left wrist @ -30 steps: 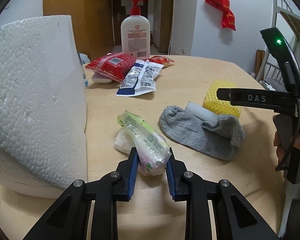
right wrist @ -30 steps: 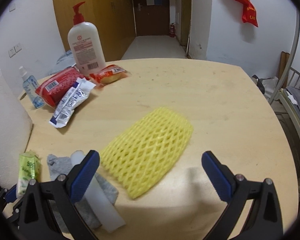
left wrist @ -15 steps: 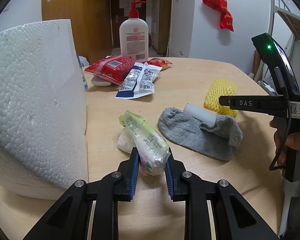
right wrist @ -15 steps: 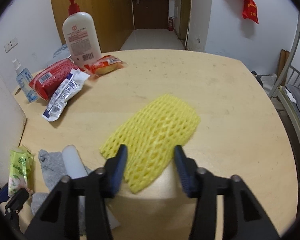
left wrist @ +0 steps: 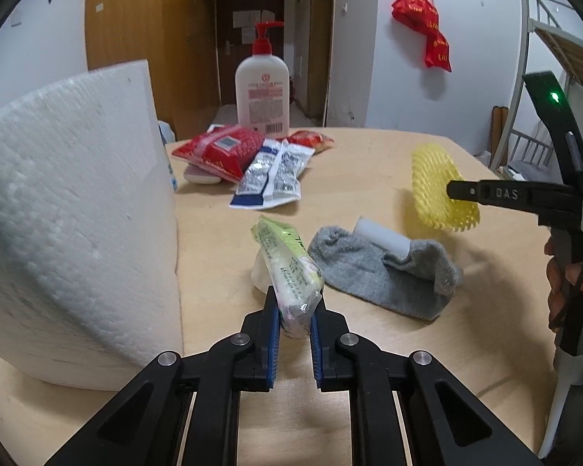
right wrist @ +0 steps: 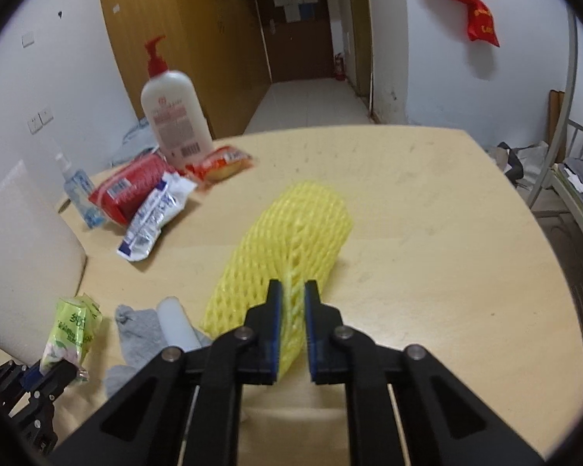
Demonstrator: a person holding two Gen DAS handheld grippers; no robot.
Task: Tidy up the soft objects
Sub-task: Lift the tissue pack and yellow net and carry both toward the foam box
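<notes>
A green tissue pack (left wrist: pixel 287 268) rests partly on a white lump, its near end between the blue pads of my left gripper (left wrist: pixel 295 299). The jaws are closing and the pads press into it. To its right lies a grey sock (left wrist: pixel 373 272) with a white foam roll (left wrist: pixel 381 235) across it. My right gripper (right wrist: pixel 291 291) is shut on the near edge of a yellow foam net (right wrist: pixel 303 225). In the left wrist view the yellow net (left wrist: pixel 435 182) hangs off the table from that gripper's fingers (left wrist: pixel 462 193).
A big white foam block (left wrist: pixel 70 213) stands close on the left. At the back of the round wooden table (right wrist: pixel 427 233) are a lotion pump bottle (left wrist: pixel 262 97), a red pack (left wrist: pixel 217 149), blue-white sachets (left wrist: pixel 272 174) and a small clear bottle (right wrist: pixel 79 194). A person's hand (left wrist: pixel 563 283) holds the right gripper.
The right gripper went from wide open to shut on the yellow net and raised its near end. The left jaws squeezed tighter on the tissue pack.
</notes>
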